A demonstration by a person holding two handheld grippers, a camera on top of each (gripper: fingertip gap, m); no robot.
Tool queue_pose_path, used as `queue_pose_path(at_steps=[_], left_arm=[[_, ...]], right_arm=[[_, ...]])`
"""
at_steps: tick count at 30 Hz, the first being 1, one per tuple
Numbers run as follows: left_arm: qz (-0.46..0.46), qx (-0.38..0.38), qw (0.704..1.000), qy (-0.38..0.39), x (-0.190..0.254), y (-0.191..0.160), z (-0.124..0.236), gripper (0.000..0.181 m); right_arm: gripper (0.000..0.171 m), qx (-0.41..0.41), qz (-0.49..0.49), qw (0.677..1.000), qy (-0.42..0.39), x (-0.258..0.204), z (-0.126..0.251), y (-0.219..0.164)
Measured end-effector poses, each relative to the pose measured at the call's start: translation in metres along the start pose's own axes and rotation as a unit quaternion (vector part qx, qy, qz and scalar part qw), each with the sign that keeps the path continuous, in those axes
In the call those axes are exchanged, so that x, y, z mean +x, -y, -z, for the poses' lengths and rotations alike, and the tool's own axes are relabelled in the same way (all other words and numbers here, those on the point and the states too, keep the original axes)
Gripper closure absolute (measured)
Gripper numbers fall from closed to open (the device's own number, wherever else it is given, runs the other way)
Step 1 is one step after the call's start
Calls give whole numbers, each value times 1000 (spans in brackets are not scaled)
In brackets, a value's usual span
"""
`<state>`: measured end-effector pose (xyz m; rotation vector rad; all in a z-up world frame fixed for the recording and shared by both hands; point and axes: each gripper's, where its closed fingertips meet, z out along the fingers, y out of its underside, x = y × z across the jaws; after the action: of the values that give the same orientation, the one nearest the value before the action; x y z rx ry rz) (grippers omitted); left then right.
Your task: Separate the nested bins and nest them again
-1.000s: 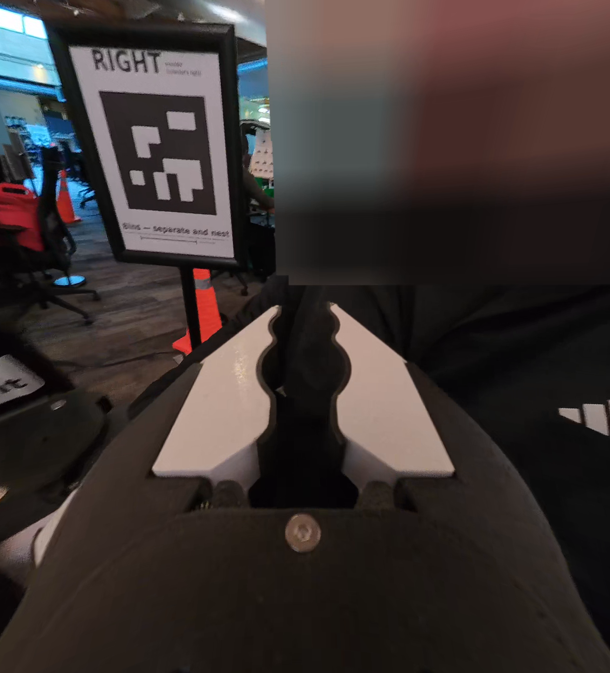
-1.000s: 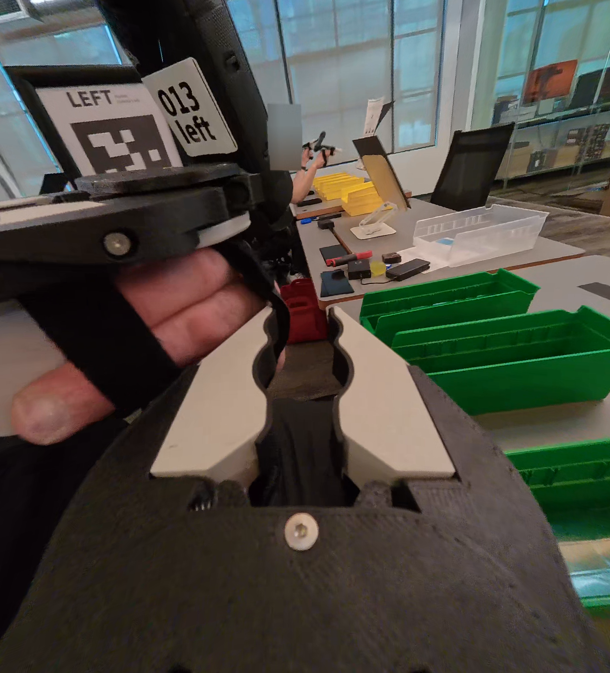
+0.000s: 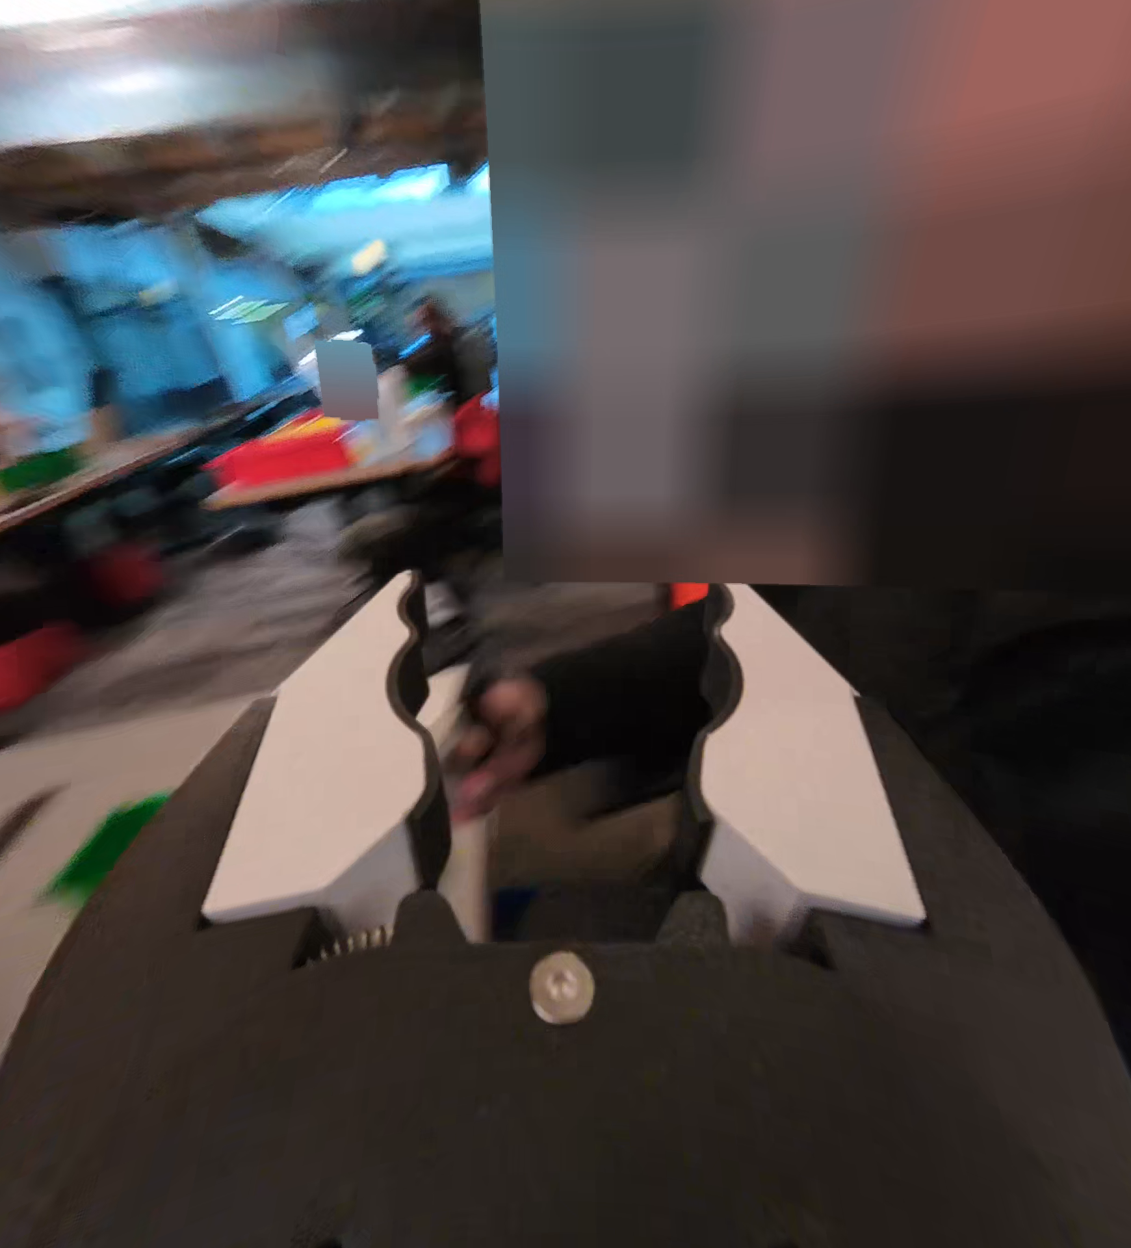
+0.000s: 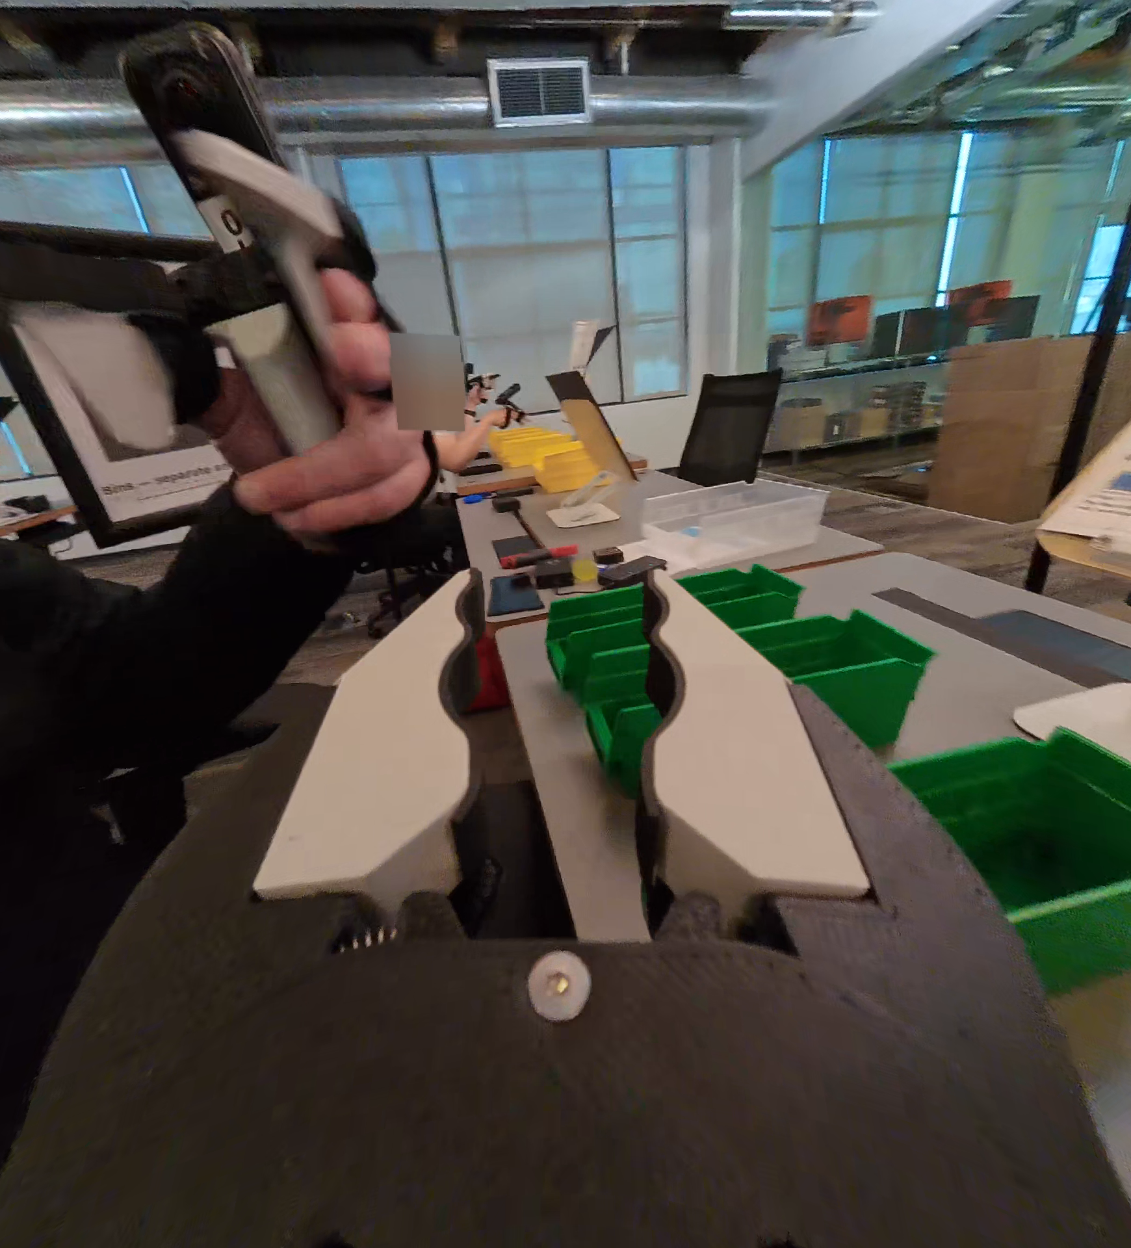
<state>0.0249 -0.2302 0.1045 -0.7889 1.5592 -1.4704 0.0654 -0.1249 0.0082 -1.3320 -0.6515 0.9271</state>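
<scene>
Three green bins stand apart in a row on the grey table point(image 4: 549, 743) in the right wrist view: a far one point(image 4: 738, 591), a middle one point(image 4: 846, 665) and a near one point(image 4: 1089, 898). My right gripper point(image 4: 563, 587) is open and empty, raised above the table's left end and short of the bins. My left gripper point(image 3: 563, 594) is open and empty, up in the air; its view is badly blurred. A hand holds its handle point(image 4: 265, 283) high at the upper left of the right wrist view. A green blur point(image 3: 110, 844) shows low left in the left wrist view.
A white stand base point(image 4: 1089, 716) sits on the table right of the bins, under a tilted sign board point(image 4: 1130, 486). Behind is another table with a clear plastic box point(image 4: 731, 520), yellow bins point(image 4: 536, 452) and small items. A framed sign point(image 4: 110, 439) stands at left.
Both grippers have gone from nearly shut to open. The left gripper has swung up and away from the framed sign. The right view has turned to face the bins on the table.
</scene>
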Motion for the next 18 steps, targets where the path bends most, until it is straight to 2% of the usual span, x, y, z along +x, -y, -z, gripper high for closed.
queue_pose_path(at_steps=[2, 3, 5, 7, 10, 12, 18], left_arm=[[-3, -94, 986, 138, -54, -29, 31, 86], [18, -138, 967, 214, -85, -46, 54, 76], [75, -196, 921, 329, -135, -84, 105, 58], [138, -280, 859, 406, -168, -138, 155, 34], [225, -345, 794, 448, -194, -204, 202, 23], [256, -393, 747, 472, -206, -241, 229, 23], [340, -456, 664, 485, -225, -300, 256, 22]], right_arm=[[129, -7, -9, 1000, -17, 11, 3, -9], [129, -13, -16, 1000, -24, 16, 2, -14], [129, -21, -31, 999, -28, 20, -1, -27], [129, -36, -44, 998, -29, 22, -7, -40], [129, -56, -41, 997, -27, 21, -13, -55], [130, -66, -36, 997, -26, 19, -16, -62], [131, -97, -18, 995, -24, 18, -19, -79]])
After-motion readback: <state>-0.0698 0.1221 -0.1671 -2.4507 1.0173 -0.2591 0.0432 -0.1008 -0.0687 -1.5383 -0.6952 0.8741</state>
